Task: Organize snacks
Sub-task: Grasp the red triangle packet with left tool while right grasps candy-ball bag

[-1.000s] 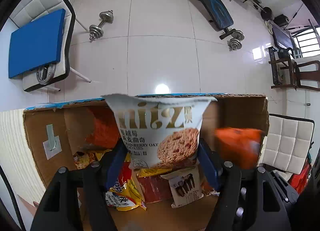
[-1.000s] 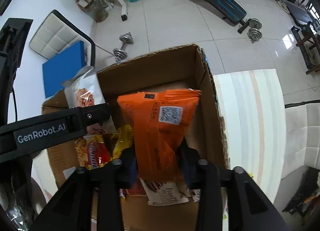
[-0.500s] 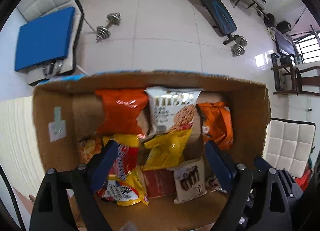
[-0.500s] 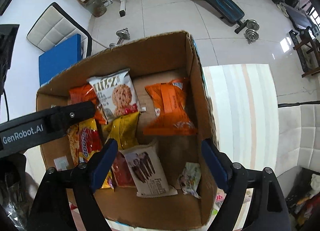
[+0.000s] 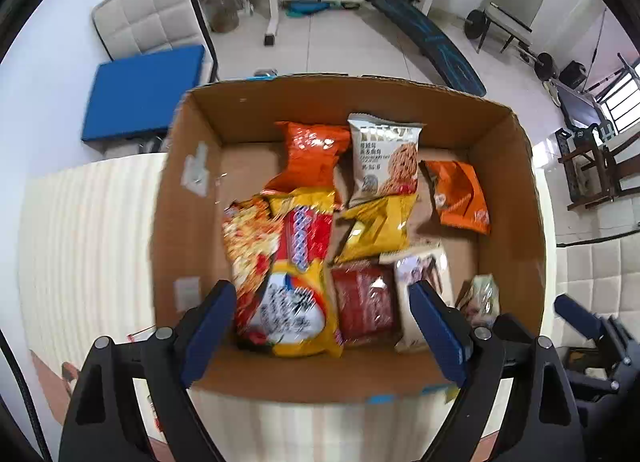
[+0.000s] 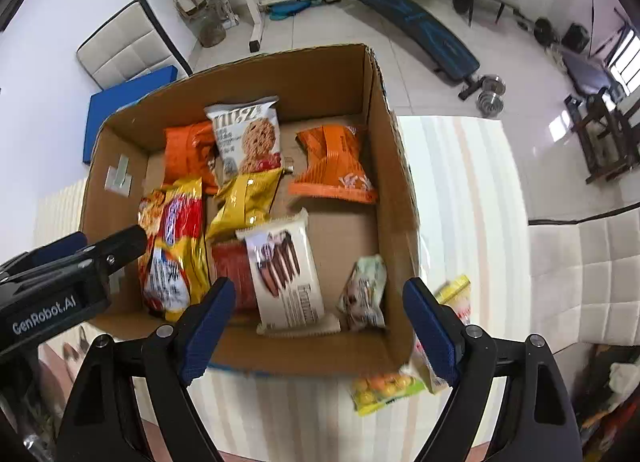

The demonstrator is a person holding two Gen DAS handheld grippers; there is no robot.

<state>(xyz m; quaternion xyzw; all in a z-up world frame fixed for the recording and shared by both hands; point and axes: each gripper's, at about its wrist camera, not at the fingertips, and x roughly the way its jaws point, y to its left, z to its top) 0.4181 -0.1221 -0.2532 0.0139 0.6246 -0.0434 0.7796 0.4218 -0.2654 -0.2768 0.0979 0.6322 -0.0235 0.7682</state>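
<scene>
Snacks mostly sat in cardboard box (image 6: 394, 198) ahead of both spread, empty grippers: left gripper (image 5: 320, 330), right gripper (image 6: 316, 322). Loose packets (image 6: 386, 388) beside right gripper remained on surface (image 6: 460, 190).

The open brown cardboard box (image 6: 384, 134) is crowded along its left and far sides with overlapping snack packets. Bare floor shows only at the right, between the orange crinkled packet (image 6: 334, 166) and the small pale-green packet (image 6: 366, 294) (the white chocolate-stick packet (image 6: 286, 274) borders it). Loose yellow-green packets (image 6: 384, 388) lie on the striped table just outside the near right corner.
</scene>
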